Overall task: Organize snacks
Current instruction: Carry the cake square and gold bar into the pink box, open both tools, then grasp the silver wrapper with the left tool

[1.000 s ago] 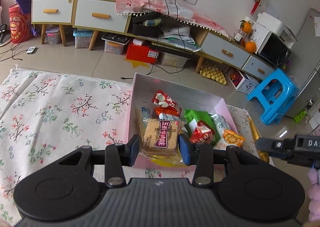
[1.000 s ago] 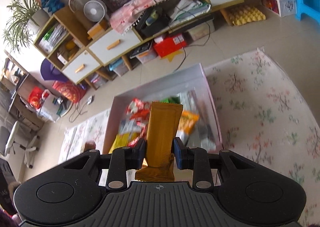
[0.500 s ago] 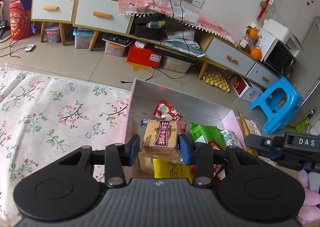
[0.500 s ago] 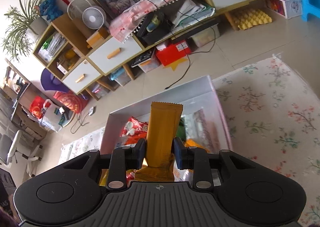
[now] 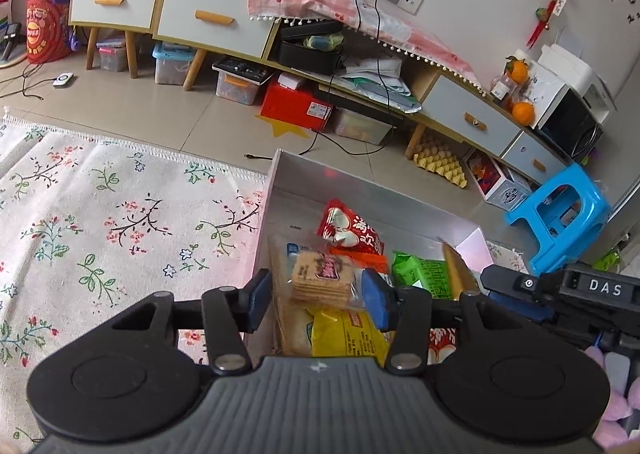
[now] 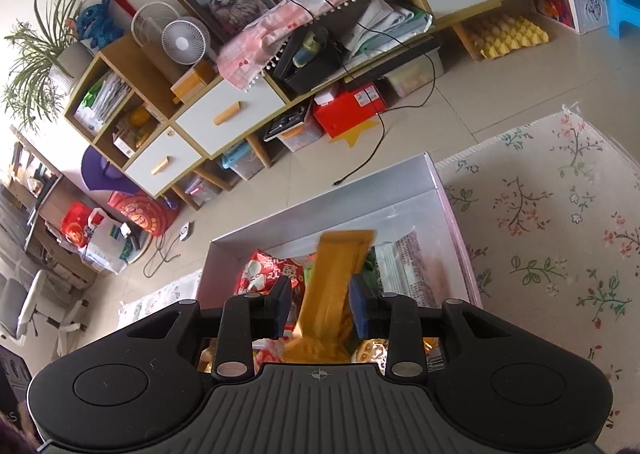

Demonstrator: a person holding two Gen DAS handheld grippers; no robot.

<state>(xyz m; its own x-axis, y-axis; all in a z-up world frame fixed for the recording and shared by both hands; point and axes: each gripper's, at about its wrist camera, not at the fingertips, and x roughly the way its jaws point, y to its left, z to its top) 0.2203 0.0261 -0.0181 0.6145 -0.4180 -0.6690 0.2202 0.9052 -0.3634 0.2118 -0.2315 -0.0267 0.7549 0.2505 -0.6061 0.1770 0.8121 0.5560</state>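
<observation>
In the left wrist view, the left gripper (image 5: 316, 301) is over the box (image 5: 304, 178) on the rug (image 5: 100, 222). Its jaws have just been opening; they now stand apart from the cracker pack (image 5: 322, 279), which is between them above the other snacks.

In the right wrist view, the right gripper (image 6: 320, 306) is over the same box (image 6: 440, 190). Its jaws have just been opening too, and the blurred orange bar (image 6: 334, 286) between them touches neither pad.
</observation>
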